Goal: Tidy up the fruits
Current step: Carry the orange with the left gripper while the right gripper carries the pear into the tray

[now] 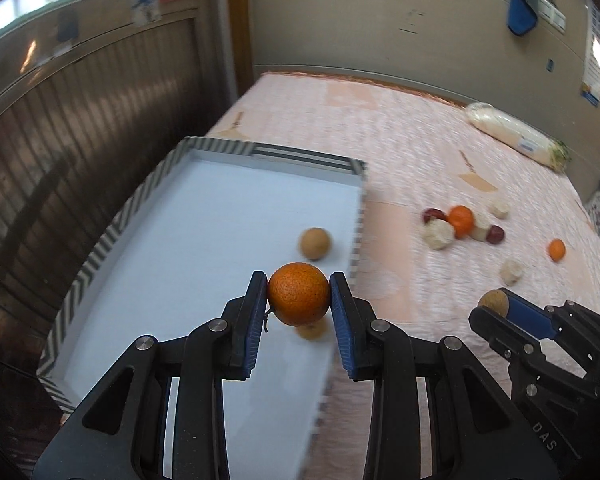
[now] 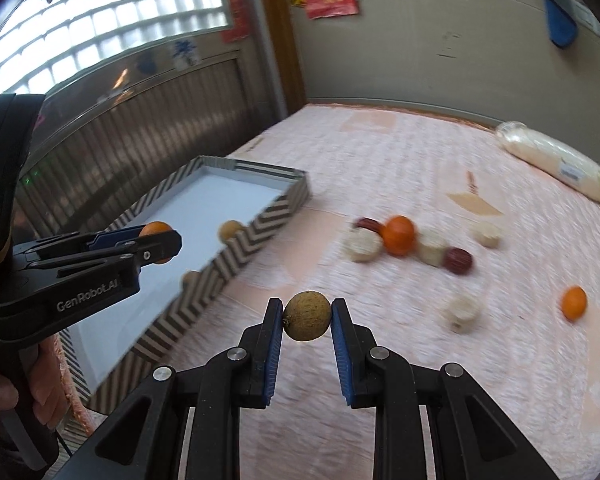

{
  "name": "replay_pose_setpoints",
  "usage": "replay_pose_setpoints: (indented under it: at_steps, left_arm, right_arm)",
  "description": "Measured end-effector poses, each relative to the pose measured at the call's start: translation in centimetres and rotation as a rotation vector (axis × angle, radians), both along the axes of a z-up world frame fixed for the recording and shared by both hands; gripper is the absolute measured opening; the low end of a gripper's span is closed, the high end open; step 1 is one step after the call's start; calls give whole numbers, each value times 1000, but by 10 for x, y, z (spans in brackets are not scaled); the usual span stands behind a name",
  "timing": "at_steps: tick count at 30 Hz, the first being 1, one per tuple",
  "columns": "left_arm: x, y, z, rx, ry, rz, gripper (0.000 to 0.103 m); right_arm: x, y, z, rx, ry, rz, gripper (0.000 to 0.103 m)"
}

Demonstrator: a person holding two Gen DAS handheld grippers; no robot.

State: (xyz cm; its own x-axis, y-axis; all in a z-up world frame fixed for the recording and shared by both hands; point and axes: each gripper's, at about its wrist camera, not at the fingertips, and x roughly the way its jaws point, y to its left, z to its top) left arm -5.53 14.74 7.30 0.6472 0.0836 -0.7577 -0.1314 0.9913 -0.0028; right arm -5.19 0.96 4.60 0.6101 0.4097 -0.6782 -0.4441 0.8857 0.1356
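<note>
My left gripper (image 1: 299, 294) is shut on an orange (image 1: 299, 299) and holds it above the near right part of the white tray with a striped rim (image 1: 112, 224). Two brown longans lie in the tray: one (image 1: 315, 243) further in, one (image 1: 311, 330) under the orange. My right gripper (image 2: 307, 316) is shut on a brown longan (image 2: 307, 317) above the pink bedspread, right of the tray (image 2: 260, 236). It also shows in the left wrist view (image 1: 496, 304).
On the bedspread (image 2: 380, 160) lies a cluster of an orange (image 2: 398, 235), dark red fruits (image 2: 457, 261) and pale lumps (image 2: 365, 245). A smaller orange (image 2: 574, 303) and another pale lump (image 2: 463, 312) lie nearer. A wrapped white roll (image 2: 556, 160) lies by the wall.
</note>
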Motion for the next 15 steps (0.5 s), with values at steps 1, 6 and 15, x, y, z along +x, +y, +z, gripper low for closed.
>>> replay_pose_setpoints:
  at_steps: [1,6,15]
  left_arm:
    - [0,5,0,0,-1,10,31]
    - [-2,30,-1,-7,1,55,31]
    - [4,68,-10,-21,22,130,31]
  right_arm:
    - [0,7,1,-5,-2,14,23]
    - [2,37,4,-18,-10,70,23]
    - [7,84,4,-39,-15,163,23]
